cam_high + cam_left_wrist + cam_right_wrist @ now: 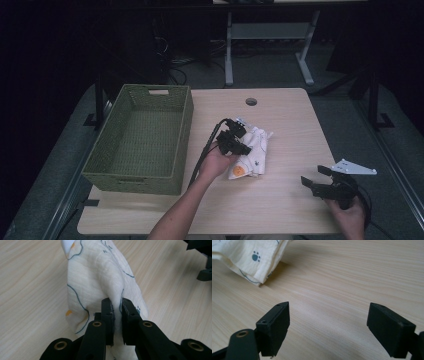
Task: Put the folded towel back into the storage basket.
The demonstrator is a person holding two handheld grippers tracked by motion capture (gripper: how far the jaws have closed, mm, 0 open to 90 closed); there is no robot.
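A cream cloth point(252, 152) with blue outlines, paw prints and orange spots lies crumpled in the middle of the wooden table. My left gripper point(239, 145) sits on it, and in the left gripper view the left gripper point(117, 305) is shut on a raised fold of the cloth point(100, 275). My right gripper point(312, 179) is held over the table near its front right, well to the right of the cloth. In the right gripper view the right gripper point(329, 320) stands wide open with bare wood between its jaws, and a corner of the cloth point(249, 257) lies at the upper left.
A green woven basket point(105, 150) stands on the left part of the table point(290, 120), with nothing inside it. A round cable hole point(251, 101) is near the far edge. Dark floor and a desk frame point(270, 35) lie beyond the table.
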